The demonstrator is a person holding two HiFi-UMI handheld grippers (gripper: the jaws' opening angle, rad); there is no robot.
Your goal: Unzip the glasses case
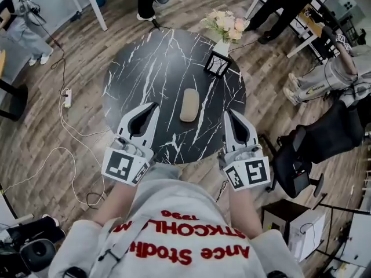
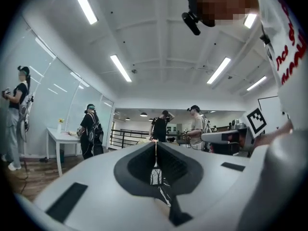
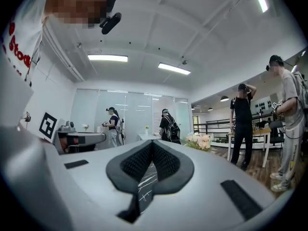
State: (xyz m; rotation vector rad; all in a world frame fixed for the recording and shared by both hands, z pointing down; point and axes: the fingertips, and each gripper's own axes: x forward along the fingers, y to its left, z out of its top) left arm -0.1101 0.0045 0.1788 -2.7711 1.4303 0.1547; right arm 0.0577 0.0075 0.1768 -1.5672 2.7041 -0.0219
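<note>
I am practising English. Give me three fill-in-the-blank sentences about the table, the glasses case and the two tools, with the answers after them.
1. The glasses case lies on the round table, ____ the tips of the left tool and the right tool.
2. Both tools have their jaws ____ (open/shut), with nothing held.
3. The flowers stand nearer the ____ tool.
Answers: between; shut; right.

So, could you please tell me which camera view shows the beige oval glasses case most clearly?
The head view: the beige oval glasses case lies whole and unobstructed on the round black marble table. The left and right gripper views show only slivers of marble behind their shut jaws, not the case.
</note>
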